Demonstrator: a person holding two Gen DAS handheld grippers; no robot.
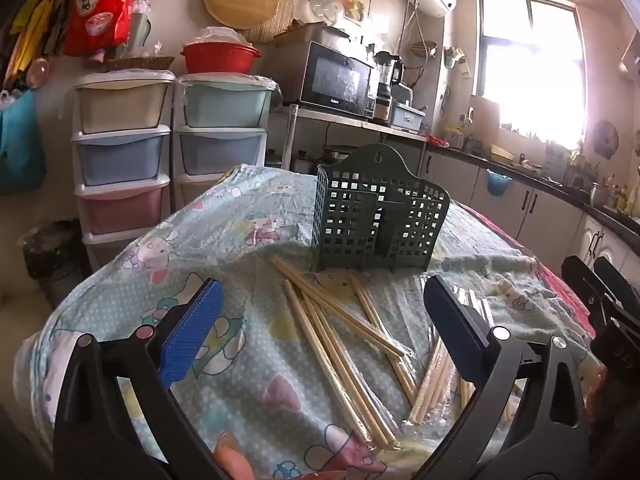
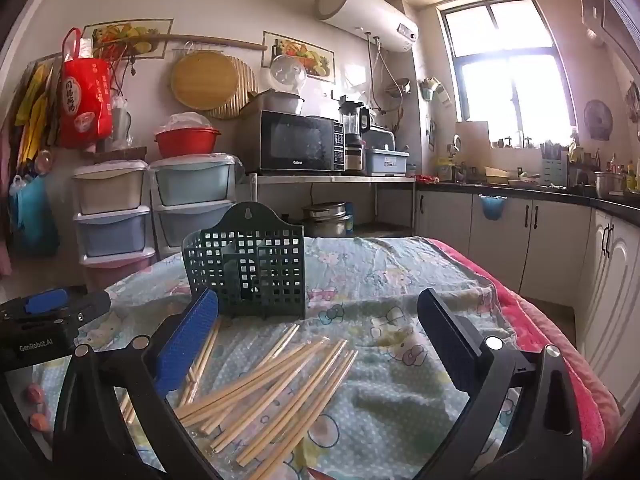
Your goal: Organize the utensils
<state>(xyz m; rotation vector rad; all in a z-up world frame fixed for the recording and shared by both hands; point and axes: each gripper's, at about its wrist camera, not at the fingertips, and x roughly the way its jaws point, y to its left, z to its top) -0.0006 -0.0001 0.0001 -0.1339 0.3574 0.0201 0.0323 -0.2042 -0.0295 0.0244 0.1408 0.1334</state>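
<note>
Both my left claw [image 1: 320, 344] and right claw [image 2: 320, 344] gape empty; I should pinch one chopstick [image 2: 280, 376] mid-length, then aim for the holder [image 2: 248, 268].

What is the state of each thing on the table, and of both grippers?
Green holder: upright, looks empty.
Chopsticks: lying loose and crossed on the cloth, in front of the holder.
Left gripper: fingers open, holding nothing.
Right gripper: fingers open, holding nothing.

Left gripper [image 1: 322, 332] wide apart, tipped slightly downward, right gripper [image 2: 318, 338] wide apart, near level
</note>
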